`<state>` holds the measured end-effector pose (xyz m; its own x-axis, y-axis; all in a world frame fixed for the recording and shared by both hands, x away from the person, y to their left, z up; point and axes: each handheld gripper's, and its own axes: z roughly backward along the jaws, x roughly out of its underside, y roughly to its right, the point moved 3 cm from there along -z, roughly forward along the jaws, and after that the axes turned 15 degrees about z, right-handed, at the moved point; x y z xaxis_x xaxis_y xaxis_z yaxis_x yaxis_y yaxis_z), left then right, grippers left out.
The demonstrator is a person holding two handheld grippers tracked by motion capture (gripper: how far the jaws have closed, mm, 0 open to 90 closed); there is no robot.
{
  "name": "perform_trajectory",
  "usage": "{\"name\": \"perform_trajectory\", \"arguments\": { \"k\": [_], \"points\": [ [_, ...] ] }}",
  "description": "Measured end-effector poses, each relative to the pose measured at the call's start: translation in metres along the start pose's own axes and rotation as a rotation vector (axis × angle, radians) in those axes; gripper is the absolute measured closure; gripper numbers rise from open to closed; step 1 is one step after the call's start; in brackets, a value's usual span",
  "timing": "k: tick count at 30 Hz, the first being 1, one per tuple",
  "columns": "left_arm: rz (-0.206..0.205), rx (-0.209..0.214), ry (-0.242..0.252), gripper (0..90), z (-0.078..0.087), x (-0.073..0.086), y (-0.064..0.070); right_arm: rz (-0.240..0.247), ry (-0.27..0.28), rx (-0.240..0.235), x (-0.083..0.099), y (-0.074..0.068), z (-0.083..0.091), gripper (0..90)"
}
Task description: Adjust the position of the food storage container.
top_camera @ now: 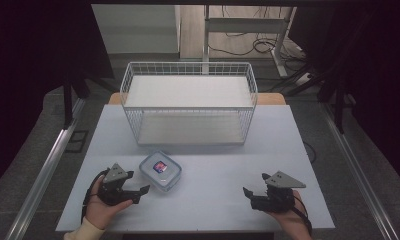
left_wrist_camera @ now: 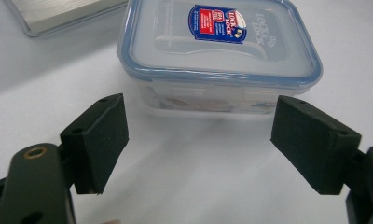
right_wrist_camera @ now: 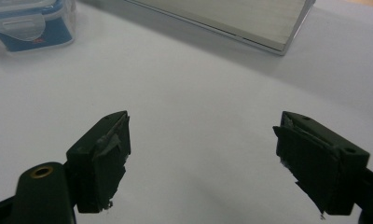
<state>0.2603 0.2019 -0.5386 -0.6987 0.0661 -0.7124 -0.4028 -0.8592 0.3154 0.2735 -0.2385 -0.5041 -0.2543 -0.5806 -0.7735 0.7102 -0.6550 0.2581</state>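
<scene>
White table: bare between grippers; container near left gripper, fingers wide; right gripper fingers wide.

White wire-mesh basket rack with two shelves is blocking the far-middle of the pale grey rectangular table, sitting close to the far edge. Clear square plastic container with blue-rimmed lid is sitting just in front of it, left of centre, near the front edge. Left gripper is holding its jaws wide, container just ahead of the gap, not touching. Right gripper is facing open tabletop toward the centre. Strips along the left and right edges beside the rack are lying open.
</scene>
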Motion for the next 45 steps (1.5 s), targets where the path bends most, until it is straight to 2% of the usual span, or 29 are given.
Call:
{"name": "perform_trajectory", "arguments": {
  "k": [6, 32, 37, 42, 45],
  "points": [
    [-0.001, -0.002, 0.002, 18.5, 0.0, 0.0, -0.001, 0.016, -0.025, 0.005, 0.002, -0.001, -0.002, 18.0],
    [-0.008, 0.001, 0.007, 19.0, 0.003, -0.002, 0.001, 0.023, -0.037, 0.017, 0.002, -0.001, -0.002, 18.6],
    [-0.021, -0.007, 0.014, 19.9, 0.01, -0.007, 0.003, 0.017, -0.038, 0.022, 0.001, 0.0, -0.001, 18.6],
    [-0.056, -0.04, -0.014, 20.4, 0.018, -0.019, 0.013, 0.015, -0.031, 0.024, 0.0, -0.001, 0.0, 18.6],
    [-0.069, -0.046, -0.025, 21.0, 0.021, -0.022, 0.016, 0.022, -0.033, 0.026, -0.001, -0.002, 0.001, 18.6]
  ]
}}
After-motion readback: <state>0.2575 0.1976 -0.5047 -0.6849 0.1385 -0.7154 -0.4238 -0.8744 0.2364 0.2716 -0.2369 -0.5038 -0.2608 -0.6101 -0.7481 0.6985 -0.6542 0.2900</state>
